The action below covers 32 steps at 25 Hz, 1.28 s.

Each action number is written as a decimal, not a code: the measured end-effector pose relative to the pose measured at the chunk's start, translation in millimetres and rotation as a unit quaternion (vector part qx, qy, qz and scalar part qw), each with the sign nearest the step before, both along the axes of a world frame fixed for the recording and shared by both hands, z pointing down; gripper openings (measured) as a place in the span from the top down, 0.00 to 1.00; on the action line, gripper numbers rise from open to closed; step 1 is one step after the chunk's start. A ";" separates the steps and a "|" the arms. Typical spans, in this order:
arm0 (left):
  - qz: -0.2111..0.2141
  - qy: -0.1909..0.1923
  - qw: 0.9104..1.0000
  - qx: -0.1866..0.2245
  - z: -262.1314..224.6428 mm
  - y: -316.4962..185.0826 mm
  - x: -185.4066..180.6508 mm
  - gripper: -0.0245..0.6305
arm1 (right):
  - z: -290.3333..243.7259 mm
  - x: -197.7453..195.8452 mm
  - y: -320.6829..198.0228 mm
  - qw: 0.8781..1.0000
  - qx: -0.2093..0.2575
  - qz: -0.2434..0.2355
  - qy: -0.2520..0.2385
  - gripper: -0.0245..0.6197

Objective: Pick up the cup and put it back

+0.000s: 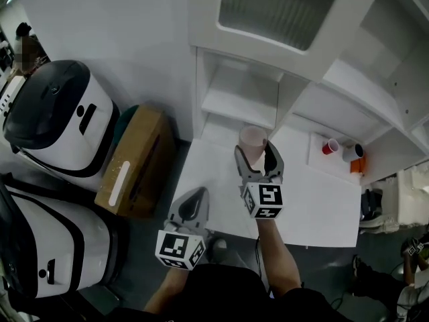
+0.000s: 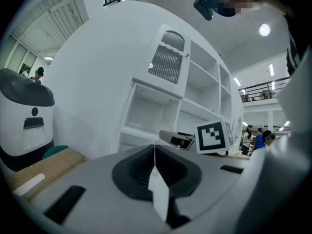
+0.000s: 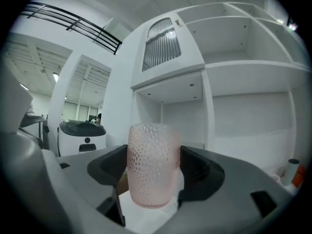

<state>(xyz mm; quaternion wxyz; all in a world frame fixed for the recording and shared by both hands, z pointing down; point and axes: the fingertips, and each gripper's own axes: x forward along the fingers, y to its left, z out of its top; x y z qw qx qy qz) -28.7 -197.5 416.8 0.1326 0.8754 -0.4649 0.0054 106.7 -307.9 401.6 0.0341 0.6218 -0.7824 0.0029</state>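
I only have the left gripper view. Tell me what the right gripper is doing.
Observer: The right gripper is shut on a pink dimpled translucent cup, which it holds upright.
Operator: Say where that is.
Observer: At the far side of the white table, just in front of the white shelf unit.
Operator: Report any other cups.
Observer: A small red cup and a white cup stand further right, near the shelves.

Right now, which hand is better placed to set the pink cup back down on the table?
The right. The right gripper has its jaws closed on the cup over the white table. The left gripper is shut and empty, back by the table's near edge, away from the cup.
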 end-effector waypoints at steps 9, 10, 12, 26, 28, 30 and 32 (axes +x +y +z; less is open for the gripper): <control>0.021 -0.007 1.000 -0.007 5.5 12.1 15.6 0.94 | 19.2 5.1 19.9 1.000 -0.016 0.003 0.002 0.43; 0.020 -0.008 1.000 -0.008 5.8 12.9 14.7 0.94 | 22.1 5.4 20.4 1.000 -0.019 0.003 0.002 0.43; 0.016 -0.011 1.000 -0.009 6.6 14.4 11.5 0.94 | 28.0 4.1 20.3 1.000 -0.023 0.002 0.001 0.43; -0.019 -0.032 0.998 -0.040 29.5 15.8 -15.4 0.94 | 102.7 0.2 -28.4 0.997 -0.080 -0.010 0.016 0.43; -0.026 -0.035 0.998 -0.046 34.1 13.4 -19.6 0.94 | 112.9 -1.8 -41.3 0.996 -0.086 -0.014 0.018 0.43; -0.033 -0.037 0.997 -0.052 38.2 9.8 -23.1 0.94 | 122.7 -3.9 -55.4 0.995 -0.093 -0.017 0.020 0.43; -0.038 -0.039 0.997 -0.057 41.5 5.4 -25.5 0.94 | 132.5 -4.5 -69.5 0.995 -0.100 -0.017 0.020 0.43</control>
